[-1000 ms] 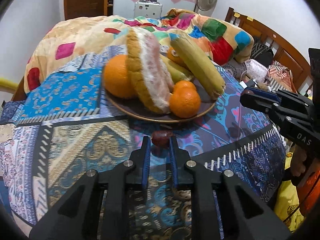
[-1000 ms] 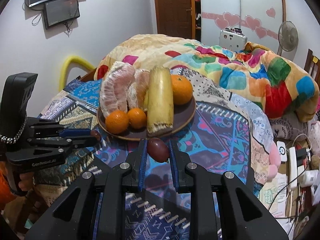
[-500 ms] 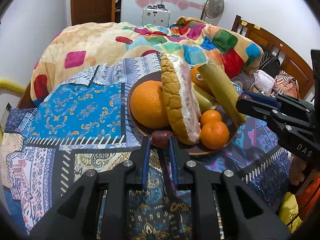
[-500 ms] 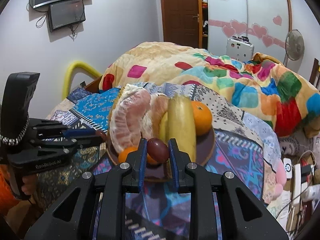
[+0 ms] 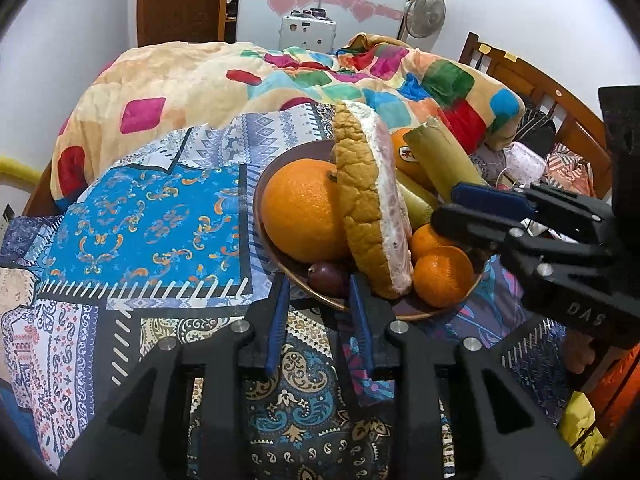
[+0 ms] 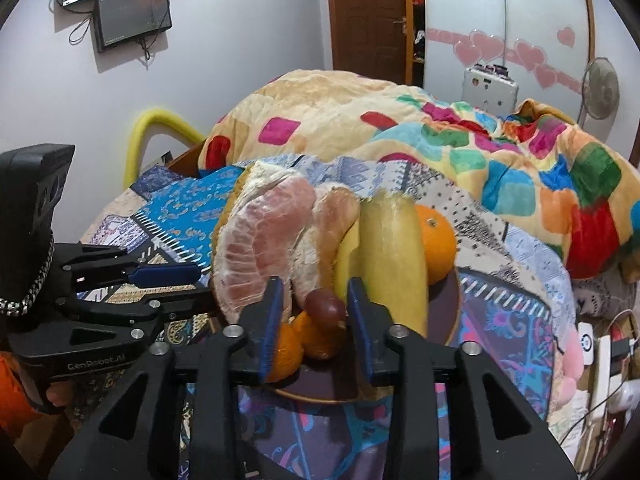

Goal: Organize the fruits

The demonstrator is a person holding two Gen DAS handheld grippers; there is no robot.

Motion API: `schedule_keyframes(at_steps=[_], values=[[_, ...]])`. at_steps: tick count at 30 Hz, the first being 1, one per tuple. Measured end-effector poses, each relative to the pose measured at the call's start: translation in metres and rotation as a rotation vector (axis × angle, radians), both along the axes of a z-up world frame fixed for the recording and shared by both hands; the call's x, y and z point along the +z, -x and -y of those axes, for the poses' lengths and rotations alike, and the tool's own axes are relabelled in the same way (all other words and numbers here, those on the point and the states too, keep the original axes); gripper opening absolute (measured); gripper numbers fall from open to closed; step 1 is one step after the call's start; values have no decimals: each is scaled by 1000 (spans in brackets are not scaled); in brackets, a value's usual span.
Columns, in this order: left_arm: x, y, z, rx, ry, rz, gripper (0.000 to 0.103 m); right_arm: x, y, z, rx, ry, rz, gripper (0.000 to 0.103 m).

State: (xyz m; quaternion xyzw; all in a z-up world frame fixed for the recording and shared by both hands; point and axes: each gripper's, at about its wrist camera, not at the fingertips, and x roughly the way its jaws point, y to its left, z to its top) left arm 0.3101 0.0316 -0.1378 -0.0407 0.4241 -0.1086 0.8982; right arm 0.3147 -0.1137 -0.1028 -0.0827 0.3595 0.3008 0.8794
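Releasing was the step in hand, judging by both views: each of your grippers had brought a small dark fruit to the plate, and the next move looked to be backing straight out without nudging the pile.

In the left wrist view, your left gripper [image 5: 318, 294] sat low in the centre of the frame. Its jaws had just been opening, and the dark grape [image 5: 327, 274] lay between them on the plate's [image 5: 280, 268] near edge, free of both pads, beside the big orange [image 5: 300, 210] and the pomelo wedge [image 5: 372, 204].

In the right wrist view, your right gripper [image 6: 314, 302] was also low and central, jaws likewise just opening. Its own grape [image 6: 325, 306] rested between them, untouched, atop a small orange [image 6: 316, 338], in front of the banana [image 6: 394, 256]. That perch looked unsteady.
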Motion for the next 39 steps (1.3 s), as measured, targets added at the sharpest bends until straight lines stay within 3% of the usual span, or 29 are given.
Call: schedule_keyframes(at_steps=[6,11,17,21,25,29,33,37,39], values=[[17,17,2,15,-28,54,31,11,9,1,-8,1,27,32],[55,48,3,39,-11,132,31,40,29,15,-36,-37,84,32],[121,112,9,73,7,315,31,91,82,41,-77,-94,216,32],[163,164,18,89,24,445,32,129,132,64,-108,-188,314,32],[192,218,29,111,11,571,51,153,174,77,-130,-255,394,34],[205,263,39,139,-37,671,62,166,215,85,-152,-305,470,49],[208,289,42,157,-52,709,69,168,242,86,-187,-314,541,66],[205,305,43,176,-70,730,87,166,255,84,-217,-313,581,86],[203,312,44,182,-73,738,89,164,265,85,-242,-307,612,92]])
